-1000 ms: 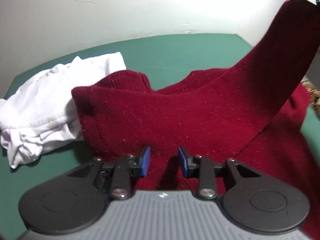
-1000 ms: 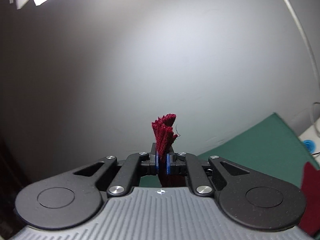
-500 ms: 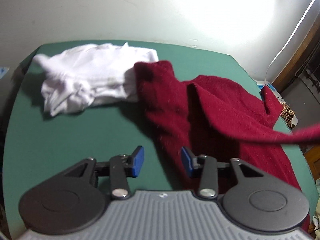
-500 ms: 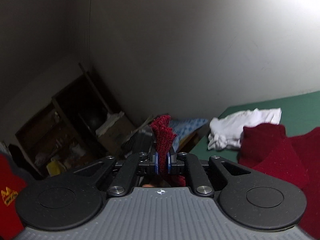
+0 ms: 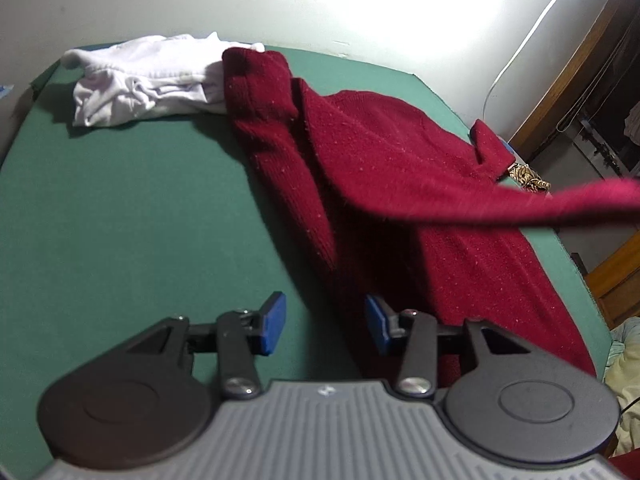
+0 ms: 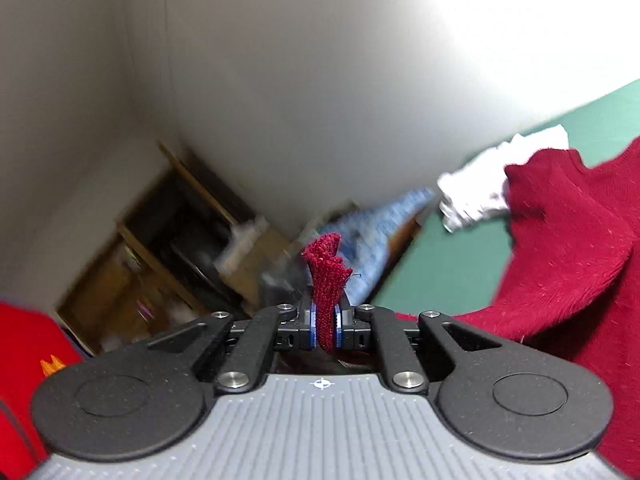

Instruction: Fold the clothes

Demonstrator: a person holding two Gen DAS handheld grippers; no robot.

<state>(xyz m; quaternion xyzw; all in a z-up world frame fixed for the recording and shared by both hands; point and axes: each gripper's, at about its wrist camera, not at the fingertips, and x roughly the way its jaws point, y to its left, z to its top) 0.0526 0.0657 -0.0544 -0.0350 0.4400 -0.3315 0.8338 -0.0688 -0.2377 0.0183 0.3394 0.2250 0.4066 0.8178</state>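
Note:
A dark red knitted sweater [image 5: 400, 168] lies spread over the right half of the green table [image 5: 120, 220]. One sleeve [image 5: 540, 204] stretches off to the right above the table, blurred. My left gripper [image 5: 325, 322] hovers over the sweater's near edge, its jaws opening, nothing between the blue pads. My right gripper [image 6: 325, 322] is shut on a bunched tip of red sleeve [image 6: 326, 268], held level beside the table; the sweater's body [image 6: 568, 248] shows at the right of that view.
A crumpled white garment [image 5: 148, 80] lies at the table's far left, touching the sweater's collar end. A wooden shelf [image 6: 160, 248] and blue cloth [image 6: 372, 232] stand beyond the table's end. Wooden furniture [image 5: 592, 80] and a white cable [image 5: 520, 44] are at the right.
My left gripper has drawn back from the sweater and widened. The right gripper swung round from facing the wall, still holding the sleeve, which now hangs lower and stretched out sideways.

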